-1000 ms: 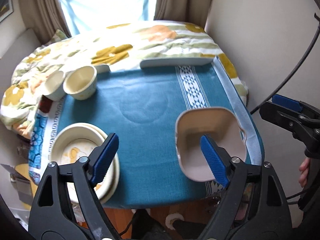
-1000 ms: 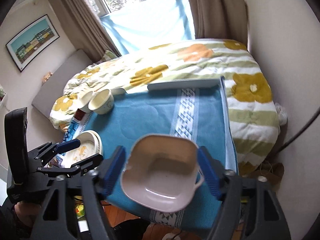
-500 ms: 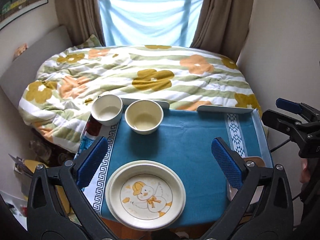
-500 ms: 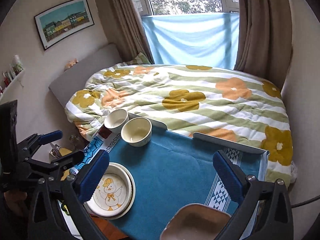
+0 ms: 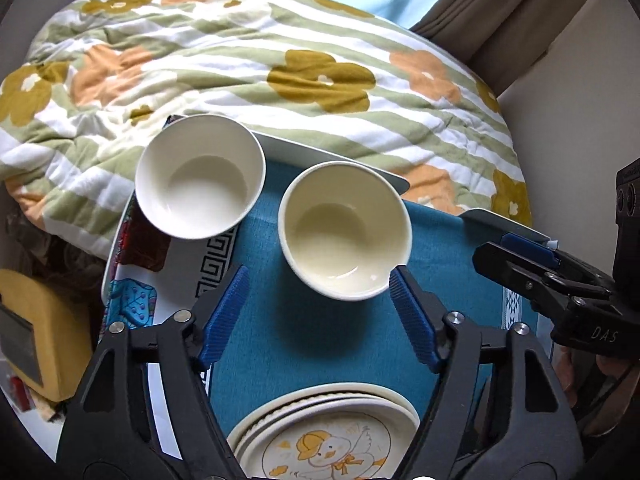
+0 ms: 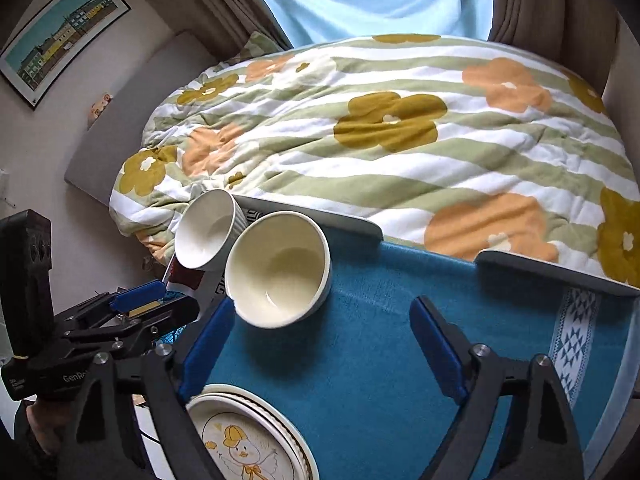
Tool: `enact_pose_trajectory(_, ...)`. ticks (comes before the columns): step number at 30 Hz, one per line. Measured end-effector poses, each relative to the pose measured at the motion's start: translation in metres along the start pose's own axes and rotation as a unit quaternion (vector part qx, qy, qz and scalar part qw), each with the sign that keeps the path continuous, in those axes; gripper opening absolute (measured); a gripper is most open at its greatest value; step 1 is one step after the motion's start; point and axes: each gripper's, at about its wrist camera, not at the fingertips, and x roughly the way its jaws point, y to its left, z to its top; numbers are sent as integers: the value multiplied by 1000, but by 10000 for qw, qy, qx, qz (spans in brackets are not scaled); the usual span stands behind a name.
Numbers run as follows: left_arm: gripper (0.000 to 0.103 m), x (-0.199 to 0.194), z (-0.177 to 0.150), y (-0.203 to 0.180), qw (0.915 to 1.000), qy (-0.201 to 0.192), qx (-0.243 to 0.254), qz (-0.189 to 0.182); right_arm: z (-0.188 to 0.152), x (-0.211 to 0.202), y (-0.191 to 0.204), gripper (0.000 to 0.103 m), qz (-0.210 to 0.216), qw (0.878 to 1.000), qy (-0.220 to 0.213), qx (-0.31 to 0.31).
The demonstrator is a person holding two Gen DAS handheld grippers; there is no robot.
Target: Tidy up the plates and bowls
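- The cream bowl (image 5: 345,231) sits upright on the blue cloth (image 5: 320,328) at the far left of the counter (image 6: 560,270), beside the white bowl (image 5: 200,176); probably the next to be stacked.
- The stacked duck plates (image 5: 324,436) lie near, already gathered.
- The left hand-held gripper (image 5: 320,312) tilts steeply down, jaws closing, its right pad by the cream bowl's rim, nothing pinched.
- The right hand-held gripper (image 6: 320,344) hovers alongside, jaws closing, empty.
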Motion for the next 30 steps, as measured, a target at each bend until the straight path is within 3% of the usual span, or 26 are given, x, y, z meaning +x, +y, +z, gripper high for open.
enact_pose_trajectory(3,51,33,8,9,9996,283,-30,-65,4,36,-4,67,53,9993,281,253)
enact_pose_trajectory(9,47,68,20,22,9983,549,-96,-179,10,78,-6,53,18,9968,588,532)
enact_pose_trajectory(11,31,75,22,25,9979,612,-95,-175,11,87,-6,45,-7,9963,665,549)
enact_pose_trajectory(13,22,81,23,26,9974,677,-128,-215,12,94,-5,33,-14,9958,729,551)
enact_pose_trajectory(17,13,84,23,27,9976,666,-86,-138,10,104,-1,18,-108,9954,821,488)
enact_pose_trajectory(30,13,72,21,13,9988,465,135,94,11,99,4,16,-221,9961,730,438)
